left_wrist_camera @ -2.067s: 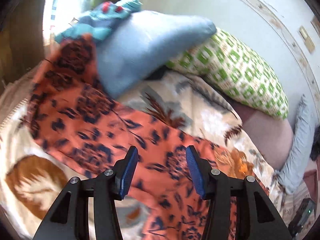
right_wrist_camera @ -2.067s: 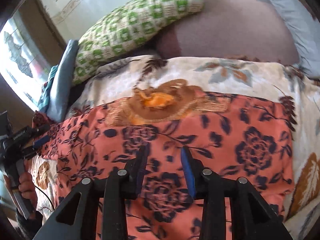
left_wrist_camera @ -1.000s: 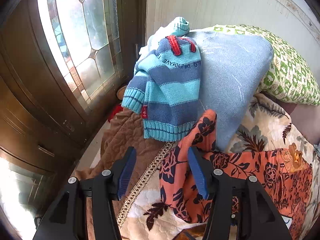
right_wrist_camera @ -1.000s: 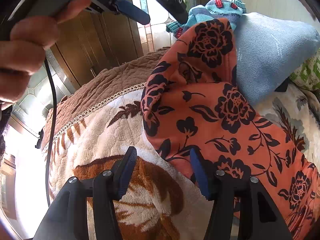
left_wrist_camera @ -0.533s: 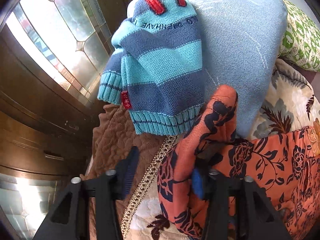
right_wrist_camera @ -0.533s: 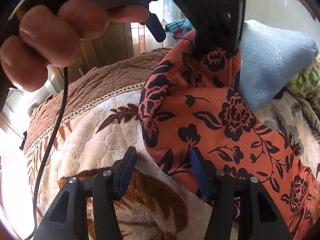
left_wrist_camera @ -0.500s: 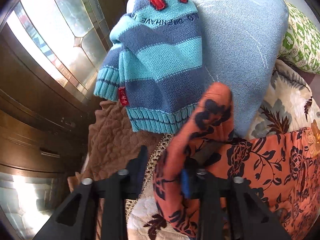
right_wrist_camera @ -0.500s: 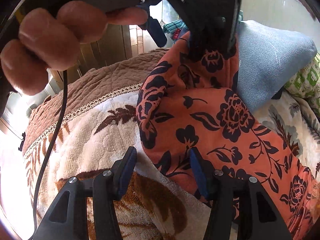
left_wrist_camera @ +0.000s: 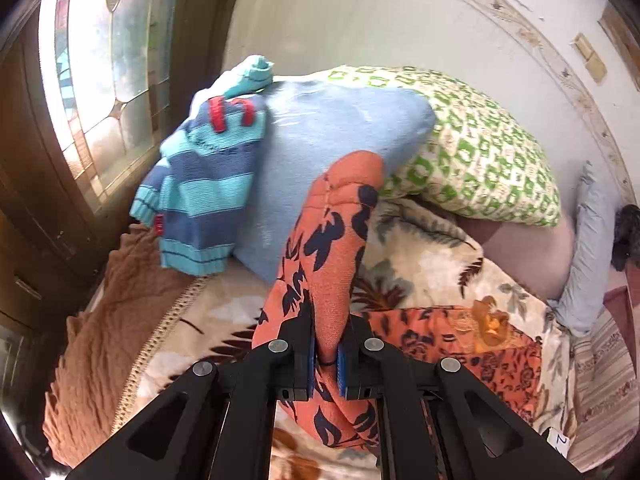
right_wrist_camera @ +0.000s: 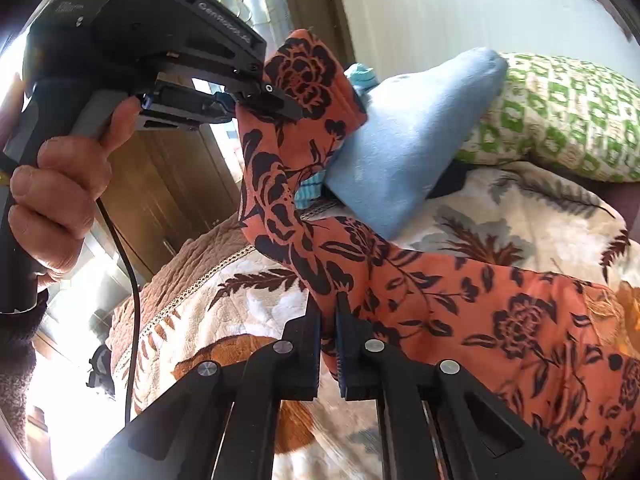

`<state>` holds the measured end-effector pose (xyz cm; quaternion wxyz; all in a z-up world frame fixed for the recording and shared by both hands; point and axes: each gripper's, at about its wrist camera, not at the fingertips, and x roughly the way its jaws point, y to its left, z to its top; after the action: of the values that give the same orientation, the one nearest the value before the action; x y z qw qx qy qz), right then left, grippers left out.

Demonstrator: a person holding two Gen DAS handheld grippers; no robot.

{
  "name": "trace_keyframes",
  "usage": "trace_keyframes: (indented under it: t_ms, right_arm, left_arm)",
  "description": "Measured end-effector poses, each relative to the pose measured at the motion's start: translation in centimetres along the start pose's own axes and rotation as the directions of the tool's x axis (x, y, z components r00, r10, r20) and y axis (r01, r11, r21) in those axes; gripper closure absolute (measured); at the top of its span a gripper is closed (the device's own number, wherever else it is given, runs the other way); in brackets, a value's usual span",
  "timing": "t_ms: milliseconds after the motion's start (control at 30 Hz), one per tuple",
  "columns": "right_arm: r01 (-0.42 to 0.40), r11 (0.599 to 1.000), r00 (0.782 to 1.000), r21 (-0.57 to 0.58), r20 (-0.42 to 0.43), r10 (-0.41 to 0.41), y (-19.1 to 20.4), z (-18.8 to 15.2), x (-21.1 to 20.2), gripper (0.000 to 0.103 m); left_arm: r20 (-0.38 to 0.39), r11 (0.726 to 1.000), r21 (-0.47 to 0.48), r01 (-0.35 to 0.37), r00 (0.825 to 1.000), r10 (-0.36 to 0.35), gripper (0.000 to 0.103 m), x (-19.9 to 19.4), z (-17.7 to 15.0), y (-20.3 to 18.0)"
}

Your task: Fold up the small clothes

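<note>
Left wrist view
Step in hand: in my judgement, lifting one end of the orange flowered garment (left_wrist_camera: 332, 248) to carry it over for a fold.
Left claw (left_wrist_camera: 325, 364): clenched on the garment; the blue pads press a thick bunch of cloth from both sides.
Garment relative to claw: it rises straight ahead of the pads as a standing hump, and a loose lobe hangs below them. The rest lies ahead and to the right, flat on the flowered blanket (left_wrist_camera: 432, 264).
Beyond the claw: the blue cushion (left_wrist_camera: 332, 148) with a striped knit sweater (left_wrist_camera: 204, 192) on its left side, and the green checked pillow (left_wrist_camera: 480, 168) to the right.
How to do it well: I think both ends should travel together, so the edge stays straight.

Right wrist view
Right claw (right_wrist_camera: 329, 340): clenched on the same garment, at the near edge; cloth fills the narrow gap.
Garment relative to claw: it climbs ahead and up to the left claw (right_wrist_camera: 280, 106), which holds the far top end; the main part spreads to the right on the blanket.
Person's hand (right_wrist_camera: 64, 184): it holds the left tool, up and to the left.
Risk: the lifted cloth looks twisted between the two grips; it may fold crooked unless pulled gently taut first.
</note>
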<state>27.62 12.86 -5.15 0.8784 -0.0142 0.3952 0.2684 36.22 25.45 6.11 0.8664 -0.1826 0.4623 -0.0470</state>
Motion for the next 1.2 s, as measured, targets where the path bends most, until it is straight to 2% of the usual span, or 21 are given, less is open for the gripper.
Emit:
trace_keyframes:
  t_ms: [167, 267, 333, 400, 533, 633, 700, 800, 867, 933, 1033, 1067, 1100, 1167, 1200]
  right_arm:
    - [0.041, 0.985, 0.998, 0.169, 0.046, -0.049, -6.2, -2.5, -6.5, 0.098]
    - [0.063, 0.958, 0.996, 0.28, 0.043, -0.078, -10.6, -5.6, -9.9, 0.098]
    - [0.072, 0.927, 0.996, 0.368, 0.027, -0.089, -13.3, -8.0, -11.4, 0.098]
    - [0.085, 0.886, 0.995, 0.456, 0.003, -0.097, -16.3, -10.7, -12.3, 0.098]
    - [0.088, 0.799, 0.996, 0.594, -0.052, -0.072, -21.2, -16.0, -13.1, 0.098]
    - [0.068, 0.753, 0.997, 0.654, -0.061, -0.036, -23.4, -18.5, -13.2, 0.097]
    - [0.048, 0.729, 0.998, 0.683, -0.054, -0.015, -24.5, -19.4, -13.2, 0.094]
    - [0.008, 0.681, 0.999, 0.732, -0.036, 0.027, -25.9, -20.5, -13.2, 0.093]
    - [-0.002, 0.669, 0.998, 0.743, -0.038, 0.046, -26.5, -20.7, -13.3, 0.093]
    - [0.001, 0.689, 0.998, 0.725, -0.047, 0.048, -26.8, -20.5, -13.8, 0.088]
    - [0.016, 0.719, 0.999, 0.695, -0.04, 0.016, -27.2, -20.2, -15.9, 0.072]
    - [0.025, 0.725, 0.999, 0.688, -0.032, -0.004, -27.8, -20.0, -16.7, 0.069]
    - [0.043, 0.728, 0.999, 0.684, -0.023, -0.037, -28.3, -20.2, -17.7, 0.067]
    - [0.065, 0.721, 0.996, 0.69, 0.003, -0.093, -29.3, -19.8, -19.6, 0.065]
    - [0.079, 0.713, 0.992, 0.696, 0.012, -0.123, -29.9, -19.5, -20.3, 0.063]
  left_arm:
    - [0.003, 0.989, 0.107, 0.106, 0.994, -0.107, 0.097, -0.9, -3.2, -10.3]
    - [-0.046, 0.968, 0.18, 0.174, 0.985, -0.168, 0.097, 1.3, -5.6, -17.1]
    - [-0.1, 0.953, 0.23, 0.195, 0.979, -0.177, 0.097, 3.8, -7.5, -21.4]
    - [-0.163, 0.939, 0.276, 0.208, 0.972, -0.168, 0.097, 6.9, -9.9, -25.5]
    - [-0.335, 0.912, 0.343, 0.224, 0.937, -0.104, 0.097, 13.7, -15.8, -31.9]
    - [-0.406, 0.9, 0.375, 0.221, 0.912, -0.055, 0.096, 16.9, -19.3, -34.5]
    - [-0.428, 0.902, 0.373, 0.216, 0.903, -0.04, 0.097, 18.7, -20.2, -36.1]
    - [-0.437, 0.902, 0.378, 0.21, 0.899, -0.026, 0.097, 20.0, -20.6, -37.0]
    - [-0.447, 0.903, 0.376, 0.209, 0.894, -0.021, 0.096, 20.3, -20.3, -36.7]
    - [-0.454, 0.906, 0.359, 0.226, 0.89, -0.042, 0.096, 19.3, -19.5, -36.0]
    - [-0.426, 0.91, 0.291, 0.297, 0.891, -0.154, 0.091, 14.7, -17.4, -32.3]
    - [-0.406, 0.912, 0.255, 0.32, 0.892, -0.2, 0.085, 12.9, -16.7, -30.5]
    - [-0.373, 0.917, 0.217, 0.336, 0.896, -0.24, 0.073, 11.3, -16.2, -28.4]
    - [-0.273, 0.934, 0.157, 0.322, 0.923, -0.273, 0.058, 8.5, -15.4, -24.0]
    - [-0.223, 0.946, 0.132, 0.296, 0.939, -0.263, 0.053, 7.5, -15.3, -21.7]
